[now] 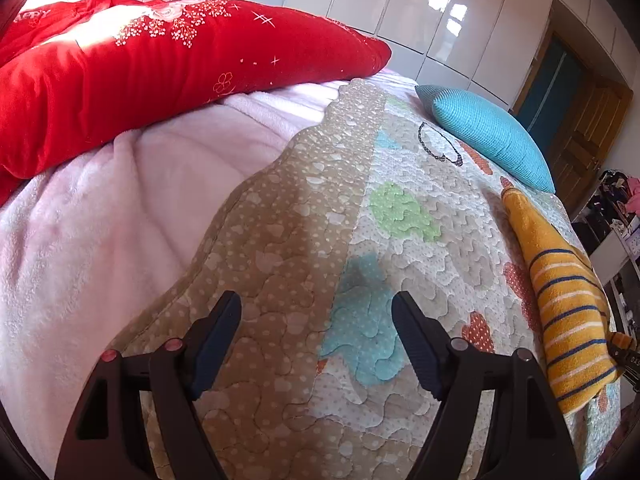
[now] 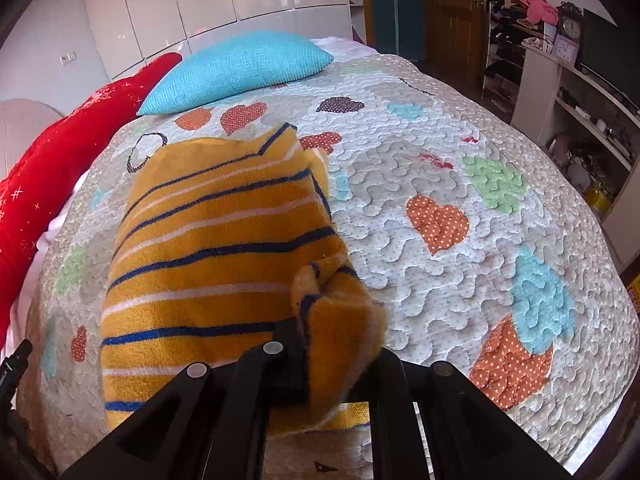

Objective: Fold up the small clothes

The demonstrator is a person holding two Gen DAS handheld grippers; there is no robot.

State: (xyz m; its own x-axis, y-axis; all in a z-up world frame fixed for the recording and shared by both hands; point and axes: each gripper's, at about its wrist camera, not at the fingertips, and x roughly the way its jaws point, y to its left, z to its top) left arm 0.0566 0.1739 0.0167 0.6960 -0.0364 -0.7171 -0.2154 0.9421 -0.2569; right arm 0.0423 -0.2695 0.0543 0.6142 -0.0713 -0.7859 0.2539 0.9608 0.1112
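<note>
A small mustard-yellow garment with navy and white stripes (image 2: 216, 240) lies on the quilted bedspread (image 2: 440, 152). My right gripper (image 2: 332, 344) is shut on a bunched corner of the garment at its near edge; the cloth hides the fingertips. In the left wrist view the same garment (image 1: 568, 292) lies at the far right. My left gripper (image 1: 316, 320) is open and empty, held above the bedspread (image 1: 280, 240) well to the left of the garment.
A red duvet (image 1: 160, 64) and a pink fleece blanket (image 1: 100, 220) lie on the left of the bed. A turquoise pillow (image 2: 236, 68) sits beyond the garment. White wardrobes, a wooden door (image 2: 456, 12) and shelves (image 2: 580, 100) stand beyond the bed edge.
</note>
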